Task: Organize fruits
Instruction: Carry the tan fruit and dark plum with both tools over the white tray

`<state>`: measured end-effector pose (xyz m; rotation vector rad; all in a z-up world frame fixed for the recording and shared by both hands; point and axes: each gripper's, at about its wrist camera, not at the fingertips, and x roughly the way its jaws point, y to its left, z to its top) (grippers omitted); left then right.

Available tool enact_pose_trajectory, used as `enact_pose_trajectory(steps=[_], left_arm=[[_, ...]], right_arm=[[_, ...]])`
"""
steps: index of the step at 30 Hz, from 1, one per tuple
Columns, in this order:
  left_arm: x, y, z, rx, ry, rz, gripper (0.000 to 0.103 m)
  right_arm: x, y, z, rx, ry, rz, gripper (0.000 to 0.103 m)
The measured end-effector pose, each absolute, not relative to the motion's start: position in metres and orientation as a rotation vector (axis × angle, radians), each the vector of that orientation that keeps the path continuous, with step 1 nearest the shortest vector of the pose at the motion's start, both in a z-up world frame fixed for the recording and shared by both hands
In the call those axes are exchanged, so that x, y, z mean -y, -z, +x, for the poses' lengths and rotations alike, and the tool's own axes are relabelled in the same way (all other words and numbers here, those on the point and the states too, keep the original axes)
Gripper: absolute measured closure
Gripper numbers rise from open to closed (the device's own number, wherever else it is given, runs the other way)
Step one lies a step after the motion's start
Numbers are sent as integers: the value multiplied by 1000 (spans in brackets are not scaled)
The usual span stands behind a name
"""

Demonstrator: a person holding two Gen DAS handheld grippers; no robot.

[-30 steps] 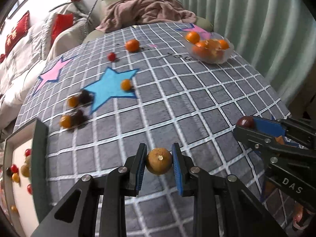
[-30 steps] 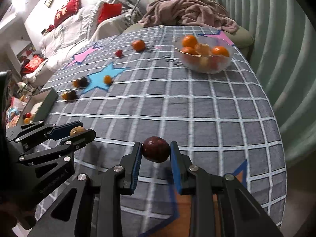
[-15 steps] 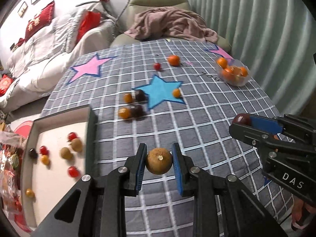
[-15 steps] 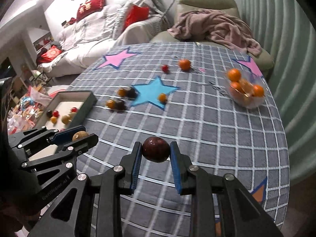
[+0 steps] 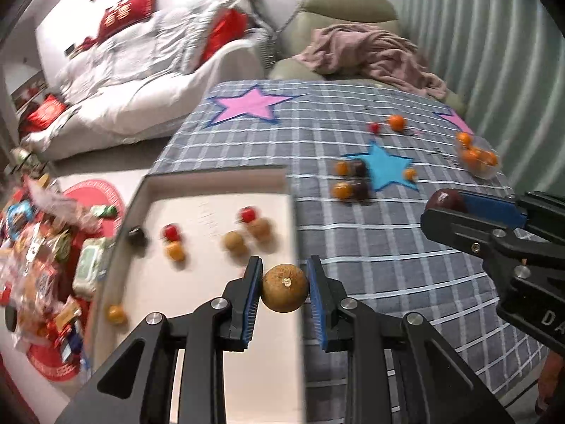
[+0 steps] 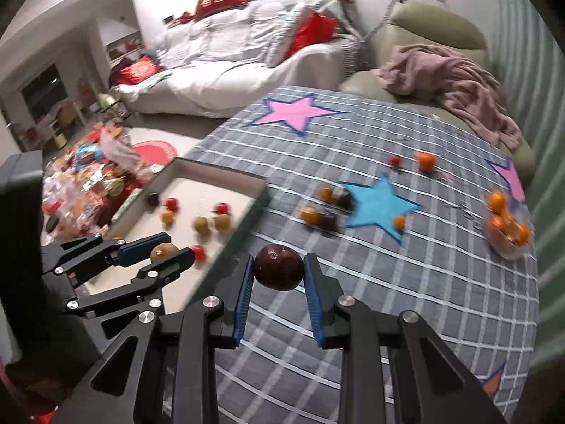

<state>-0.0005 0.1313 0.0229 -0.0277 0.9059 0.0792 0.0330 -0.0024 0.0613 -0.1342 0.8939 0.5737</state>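
Brown fruit (image 5: 284, 292) pinched between left gripper (image 5: 284, 295) pads, dark plum (image 6: 279, 271) between right gripper (image 6: 279, 275) pads

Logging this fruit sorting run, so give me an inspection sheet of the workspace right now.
Surface: grey checked cloth with pink and blue stars.
Job's things: white tray holding small fruits; clear bowl of oranges; loose fruits by the blue star.
Clutter: snack packets on the floor.
Grippers: left gripper shut on a brown fruit; right gripper shut on a dark red fruit.
Cables: nothing seen.
Surroundings: white sofa, armchair with pink blanket.
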Motion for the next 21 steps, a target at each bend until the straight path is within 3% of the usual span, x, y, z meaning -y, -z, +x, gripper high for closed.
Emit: enact_pose_trajectory(steps=[11,21], left_arm=[[-213,16,-18,-1006,-263,-75,75],[-226,51,-18,-1092,-283,-102,75]], right_arm=[[-99,-12,31,-1039,-725,-203,72],[-121,30,32,-1153,-731,-278,72]])
